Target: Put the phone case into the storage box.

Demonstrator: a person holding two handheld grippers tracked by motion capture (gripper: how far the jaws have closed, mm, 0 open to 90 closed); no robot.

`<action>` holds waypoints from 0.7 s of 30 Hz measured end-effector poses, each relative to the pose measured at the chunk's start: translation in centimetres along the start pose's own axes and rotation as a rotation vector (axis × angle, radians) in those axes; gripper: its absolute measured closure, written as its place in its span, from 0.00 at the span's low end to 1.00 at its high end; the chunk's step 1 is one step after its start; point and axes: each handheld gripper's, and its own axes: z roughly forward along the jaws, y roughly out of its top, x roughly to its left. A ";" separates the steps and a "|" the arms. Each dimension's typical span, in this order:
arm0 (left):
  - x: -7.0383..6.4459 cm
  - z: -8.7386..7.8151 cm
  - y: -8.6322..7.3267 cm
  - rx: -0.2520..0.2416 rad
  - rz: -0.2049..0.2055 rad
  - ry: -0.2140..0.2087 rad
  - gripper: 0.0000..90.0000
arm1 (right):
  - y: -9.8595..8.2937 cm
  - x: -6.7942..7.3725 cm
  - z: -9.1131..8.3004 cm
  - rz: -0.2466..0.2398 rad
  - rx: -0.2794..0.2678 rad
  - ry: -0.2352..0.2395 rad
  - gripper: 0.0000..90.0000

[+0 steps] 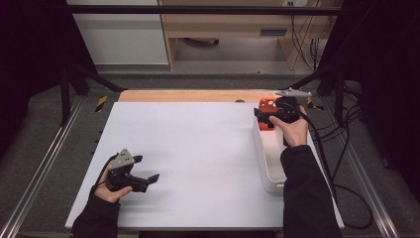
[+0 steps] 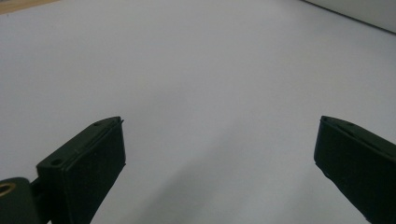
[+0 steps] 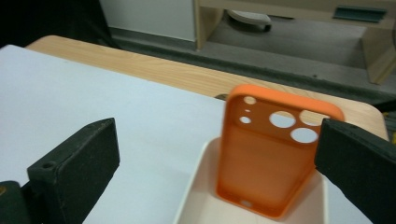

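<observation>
Two grippers, both spread wide and holding nothing. Right gripper is lined up on the orange case leaning upright at the far end of the bin, so looks like the reach-in step. Next: close on the case's edges. Left gripper hovers over the table.

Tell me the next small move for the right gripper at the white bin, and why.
Probably close the right gripper on the orange phone case. Its jaws stand wide open, and the case stands tilted in the far end of the white bin, nearer one jaw than the other. Shifting sideways first to centre the case looks wise. The left gripper is open over the bare white table.
</observation>
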 end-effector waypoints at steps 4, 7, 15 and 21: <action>0.0 -0.1 0.0 -0.004 0.000 0.001 0.02 | 0.0 0.5 -0.9 -0.027 -0.014 0.044 0.01; 0.0 -0.1 0.0 -0.006 0.000 0.002 0.02 | -0.1 1.1 -1.9 -0.067 -0.031 0.097 0.01; 0.0 -0.2 0.1 -0.019 -0.004 0.002 0.02 | -0.4 2.4 -4.2 -0.136 -0.105 0.206 0.01; 0.0 -0.3 0.1 -0.017 0.001 0.002 0.02 | -0.8 3.1 -5.9 -0.174 -0.148 0.271 0.01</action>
